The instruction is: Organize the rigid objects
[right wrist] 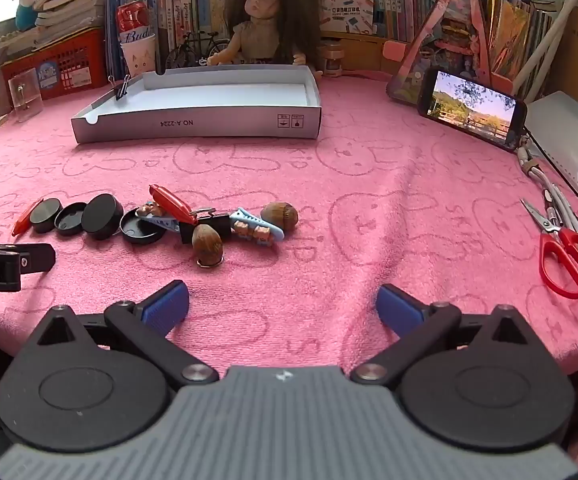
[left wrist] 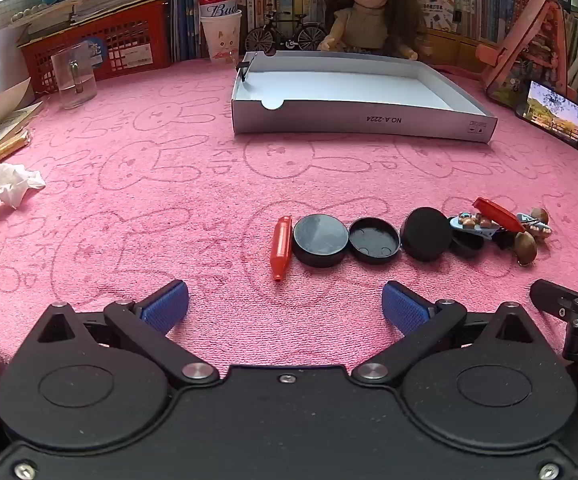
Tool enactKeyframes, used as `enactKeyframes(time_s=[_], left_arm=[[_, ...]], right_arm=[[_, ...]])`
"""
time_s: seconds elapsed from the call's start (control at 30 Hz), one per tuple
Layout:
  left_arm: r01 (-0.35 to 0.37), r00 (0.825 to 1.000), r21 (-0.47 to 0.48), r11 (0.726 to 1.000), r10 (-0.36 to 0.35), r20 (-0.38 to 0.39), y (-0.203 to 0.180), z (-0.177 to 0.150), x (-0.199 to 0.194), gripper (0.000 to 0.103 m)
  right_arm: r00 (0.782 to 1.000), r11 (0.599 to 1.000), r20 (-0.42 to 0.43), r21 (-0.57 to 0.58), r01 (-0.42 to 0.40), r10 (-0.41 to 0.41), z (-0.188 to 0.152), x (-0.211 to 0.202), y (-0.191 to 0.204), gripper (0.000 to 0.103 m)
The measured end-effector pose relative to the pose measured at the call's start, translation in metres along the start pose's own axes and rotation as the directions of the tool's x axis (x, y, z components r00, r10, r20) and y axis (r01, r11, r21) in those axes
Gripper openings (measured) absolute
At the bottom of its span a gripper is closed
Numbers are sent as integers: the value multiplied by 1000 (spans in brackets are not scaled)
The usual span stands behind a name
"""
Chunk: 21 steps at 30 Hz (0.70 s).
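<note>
A row of small objects lies on the pink cloth: a red tube point(left wrist: 281, 247), black round lids point(left wrist: 320, 239) point(left wrist: 374, 239) point(left wrist: 427, 233), a red clip point(left wrist: 497, 209), blue hair clips point(right wrist: 255, 226) and brown nut-shaped pieces point(right wrist: 207, 246) point(right wrist: 280, 213). The same lids point(right wrist: 101, 210) and red clip point(right wrist: 171, 202) show in the right wrist view. A shallow white box point(left wrist: 363, 120) point(right wrist: 197, 122) stands behind them, with a black binder clip point(right wrist: 122, 87) on its edge. My left gripper point(left wrist: 285, 306) is open and empty, just short of the lids. My right gripper point(right wrist: 283, 306) is open and empty, right of the pile.
Red-handled scissors point(right wrist: 565, 248) and a cable lie at the right. A phone point(right wrist: 471, 108) leans at the back right. A doll point(right wrist: 259, 24), books, a red basket point(left wrist: 101, 46), a glass point(left wrist: 74, 80) and crumpled tissue point(left wrist: 5, 188) ring the cloth.
</note>
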<state>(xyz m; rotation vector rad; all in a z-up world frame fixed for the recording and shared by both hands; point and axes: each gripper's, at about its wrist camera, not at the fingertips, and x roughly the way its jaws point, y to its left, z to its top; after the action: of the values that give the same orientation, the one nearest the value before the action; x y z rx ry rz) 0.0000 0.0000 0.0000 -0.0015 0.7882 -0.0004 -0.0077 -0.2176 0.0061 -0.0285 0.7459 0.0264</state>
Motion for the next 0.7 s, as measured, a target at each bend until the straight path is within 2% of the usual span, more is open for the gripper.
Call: enactKeyframes(time_s=[0.7], left_arm=[[-1, 1000, 1, 1000, 1, -1, 0, 0, 0, 103]], right_arm=[[1000, 1000, 1, -1, 1, -1, 0, -1, 0, 103]])
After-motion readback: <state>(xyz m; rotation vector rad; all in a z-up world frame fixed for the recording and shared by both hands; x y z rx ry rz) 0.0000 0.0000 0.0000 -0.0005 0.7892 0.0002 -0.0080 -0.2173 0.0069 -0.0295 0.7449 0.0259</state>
